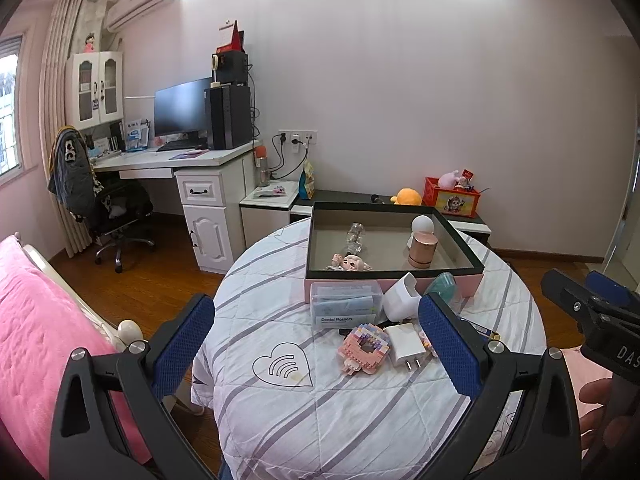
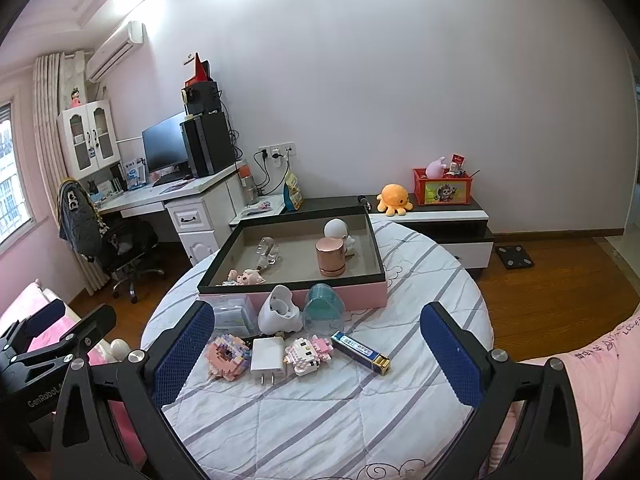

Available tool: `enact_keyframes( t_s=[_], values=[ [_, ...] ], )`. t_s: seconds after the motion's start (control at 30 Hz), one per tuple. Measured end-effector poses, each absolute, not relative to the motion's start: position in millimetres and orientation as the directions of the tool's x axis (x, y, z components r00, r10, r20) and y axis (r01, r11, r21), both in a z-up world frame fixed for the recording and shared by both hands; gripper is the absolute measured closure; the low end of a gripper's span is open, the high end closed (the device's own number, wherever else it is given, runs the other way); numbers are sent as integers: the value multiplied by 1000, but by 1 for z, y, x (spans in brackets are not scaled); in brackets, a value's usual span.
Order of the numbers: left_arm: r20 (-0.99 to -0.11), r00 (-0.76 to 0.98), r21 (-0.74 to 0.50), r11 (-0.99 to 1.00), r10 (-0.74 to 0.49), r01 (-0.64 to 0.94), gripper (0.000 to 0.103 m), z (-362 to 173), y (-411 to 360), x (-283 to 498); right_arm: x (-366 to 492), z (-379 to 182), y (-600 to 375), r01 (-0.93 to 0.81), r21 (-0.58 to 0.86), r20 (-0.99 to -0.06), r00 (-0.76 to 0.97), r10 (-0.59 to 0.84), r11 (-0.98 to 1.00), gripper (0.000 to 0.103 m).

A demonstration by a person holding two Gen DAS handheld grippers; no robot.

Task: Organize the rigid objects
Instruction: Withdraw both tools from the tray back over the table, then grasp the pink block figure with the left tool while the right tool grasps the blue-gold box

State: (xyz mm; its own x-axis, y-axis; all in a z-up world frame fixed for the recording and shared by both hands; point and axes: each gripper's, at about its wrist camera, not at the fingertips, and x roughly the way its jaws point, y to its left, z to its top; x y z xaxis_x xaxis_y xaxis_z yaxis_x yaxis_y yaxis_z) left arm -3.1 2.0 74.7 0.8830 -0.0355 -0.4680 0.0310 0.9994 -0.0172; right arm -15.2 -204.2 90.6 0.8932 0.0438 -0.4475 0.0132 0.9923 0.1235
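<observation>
A pink box with a dark rim (image 1: pixel 464 258) (image 2: pixel 376 260) sits on the round quilted table; inside are a rose-gold cylinder (image 2: pixel 331 257), a white round figure (image 2: pixel 335 228), a clear bottle (image 2: pixel 267 254) and a small pink doll (image 2: pixel 248 277). In front of it lie a floss box (image 1: pixel 344 308), a white holder (image 2: pixel 278 310), a teal dome (image 2: pixel 322 308), a pink brick donut (image 2: pixel 228 356), a white charger (image 2: pixel 267 358), a pink-white brick figure (image 2: pixel 306 354) and a blue lighter-like stick (image 2: pixel 360 350). My left gripper (image 1: pixel 316 340) and right gripper (image 2: pixel 316 352) both hover open, holding nothing.
A pink bed (image 1: pixel 40 320) lies to the left. A desk with monitor (image 1: pixel 180 112) and office chair (image 1: pixel 112 208) stand at the back left. A low cabinet (image 2: pixel 448 216) behind the table carries an orange plush (image 2: pixel 394 199) and a red crate (image 2: pixel 442 186).
</observation>
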Motion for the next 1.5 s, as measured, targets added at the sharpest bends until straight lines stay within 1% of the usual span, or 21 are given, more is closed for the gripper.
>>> enact_keyframes(
  t_s=[0.2, 0.43, 0.53, 0.73, 1.0, 1.2, 1.3, 1.37, 1.43, 1.47, 1.5],
  values=[
    [-461, 887, -18, 999, -38, 34, 0, 74, 0, -3, -15, 91, -207, 22, 120, -450, 892, 35, 993, 0],
    [-505, 862, -16, 999, -38, 35, 0, 54, 3, 5, -5, 82, -217, 54, 101, -488, 873, 3, 993, 0],
    [-534, 844, -20, 999, -52, 49, 0, 37, 4, 13, 4, 72, -223, 67, 86, -520, 854, -13, 994, 0],
    [-620, 779, -20, 995, -93, 102, 0, -5, -9, 46, 38, 34, -242, 99, 65, -636, 771, -35, 993, 0],
    [-697, 710, 25, 987, -97, 160, 0, -51, -25, 84, 79, -17, -249, 76, -8, -749, 661, -56, 997, 0],
    [-716, 692, 61, 979, -92, 194, 0, -62, -33, 105, 103, -40, -254, 45, -26, -790, 611, -48, 999, 0],
    [-723, 681, 46, 976, -115, 214, 0, -65, -33, 116, 117, -47, -254, 20, -30, -795, 605, -36, 999, 1],
    [-731, 670, 43, 972, -127, 232, 0, -67, -35, 123, 124, -50, -253, 3, -28, -800, 599, -25, 1000, 10],
    [-749, 650, 40, 970, -130, 240, 5, -72, -37, 128, 128, -52, -252, -12, -27, -798, 603, -14, 1000, 15],
    [-758, 636, 26, 969, -141, 245, 11, -74, -37, 130, 129, -51, -250, -26, -33, -794, 607, -10, 999, 22],
    [-767, 623, 8, 969, -153, 248, 15, -75, -36, 133, 129, -50, -248, -37, -37, -792, 610, -7, 999, 24]
  ],
)
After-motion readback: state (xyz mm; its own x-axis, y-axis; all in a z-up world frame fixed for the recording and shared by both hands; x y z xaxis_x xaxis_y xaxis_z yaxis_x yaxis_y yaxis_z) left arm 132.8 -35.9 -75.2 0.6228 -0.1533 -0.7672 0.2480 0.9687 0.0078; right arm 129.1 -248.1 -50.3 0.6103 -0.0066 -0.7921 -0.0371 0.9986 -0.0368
